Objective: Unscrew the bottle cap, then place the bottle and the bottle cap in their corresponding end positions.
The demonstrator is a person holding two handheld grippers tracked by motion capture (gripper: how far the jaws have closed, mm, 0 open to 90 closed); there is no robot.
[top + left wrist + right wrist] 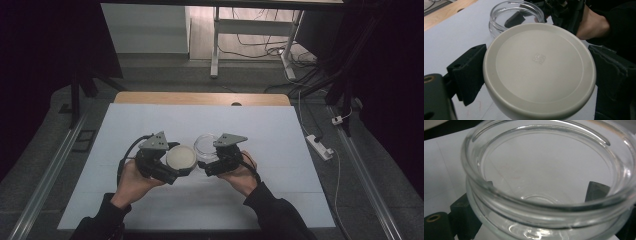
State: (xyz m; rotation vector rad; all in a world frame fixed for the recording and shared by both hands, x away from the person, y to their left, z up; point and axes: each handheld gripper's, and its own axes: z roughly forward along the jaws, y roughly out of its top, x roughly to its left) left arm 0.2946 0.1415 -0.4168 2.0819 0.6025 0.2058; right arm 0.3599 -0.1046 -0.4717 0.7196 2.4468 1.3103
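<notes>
Left gripper (172, 167): clamped across the rim of the white lid (181, 157), flat face up, ready for capping.
Right gripper (210, 162): jaws closed around the glass jar (206, 143), steadying it on the table (280, 150).
Position: lid just beside the jar mouth, not yet over it.
Jar: appears empty, mouth unobstructed.

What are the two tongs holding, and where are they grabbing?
The left tongs pinch a round white lid by its outer edge, one jaw each side. The right tongs grip a clear glass jar around its body, below the rim.
</notes>
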